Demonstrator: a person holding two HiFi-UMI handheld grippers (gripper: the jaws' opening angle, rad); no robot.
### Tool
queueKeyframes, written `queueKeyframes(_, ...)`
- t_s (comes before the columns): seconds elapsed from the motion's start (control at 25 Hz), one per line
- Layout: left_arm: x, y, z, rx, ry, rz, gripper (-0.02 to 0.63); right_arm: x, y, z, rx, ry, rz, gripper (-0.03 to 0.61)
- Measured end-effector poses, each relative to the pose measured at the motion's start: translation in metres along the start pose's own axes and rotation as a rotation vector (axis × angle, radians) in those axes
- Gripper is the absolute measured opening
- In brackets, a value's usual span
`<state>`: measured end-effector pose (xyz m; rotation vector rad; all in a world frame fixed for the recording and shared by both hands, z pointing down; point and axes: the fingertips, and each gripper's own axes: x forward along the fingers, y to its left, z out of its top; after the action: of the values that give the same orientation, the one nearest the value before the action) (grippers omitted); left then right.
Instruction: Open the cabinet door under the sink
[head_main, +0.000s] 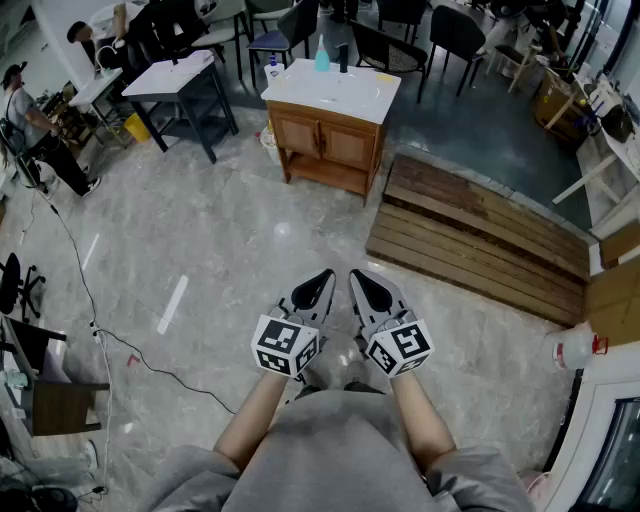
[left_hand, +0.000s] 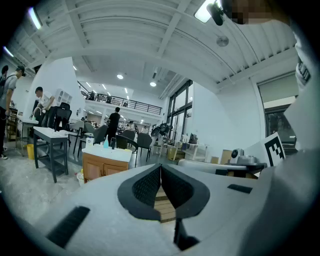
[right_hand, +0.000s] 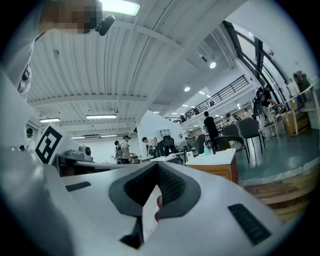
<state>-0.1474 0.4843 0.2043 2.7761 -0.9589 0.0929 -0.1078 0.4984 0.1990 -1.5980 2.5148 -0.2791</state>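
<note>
The sink cabinet (head_main: 322, 142) stands far off across the floor, a wooden unit with two shut doors under a white basin top (head_main: 332, 88). It also shows small in the left gripper view as the cabinet (left_hand: 101, 169) and in the right gripper view as the cabinet (right_hand: 216, 170). My left gripper (head_main: 316, 288) and right gripper (head_main: 370, 290) are held side by side close to my body, well short of the cabinet. Both are shut with nothing in them: the left gripper (left_hand: 161, 169) and right gripper (right_hand: 157, 168) have their tips touching.
A low platform of wooden planks (head_main: 480, 235) lies right of the cabinet. A black-legged table (head_main: 182, 82) and chairs stand behind and to its left. A cable (head_main: 120, 345) runs over the marble floor on the left. A blue bottle (head_main: 322, 55) stands on the basin top.
</note>
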Motion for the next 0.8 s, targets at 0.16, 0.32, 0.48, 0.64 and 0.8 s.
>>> queueKeyframes(0.16, 0.019, -0.009, -0.001, -0.013, -0.007, 0.005, 0.012, -0.005, -0.022, 0.005, -0.015, -0.002, -0.003, 0.008)
queueKeyframes(0.32, 0.033, -0.019, -0.007, -0.016, 0.003, 0.013, 0.012, -0.015, -0.040, 0.005, -0.021, -0.003, -0.014, 0.008)
queueKeyframes(0.48, 0.047, -0.028, -0.010, -0.021, 0.008, 0.027, 0.012, -0.023, -0.056, 0.007, -0.022, 0.000, -0.007, 0.008)
queueKeyframes(0.64, 0.062, -0.033, -0.017, -0.028, 0.024, 0.045, 0.012, -0.026, -0.072, 0.005, -0.003, 0.004, 0.003, 0.008)
queueKeyframes(0.8, 0.075, -0.036, -0.023, -0.030, 0.036, 0.068, 0.012, -0.027, -0.086, 0.003, 0.032, 0.005, 0.040, 0.008)
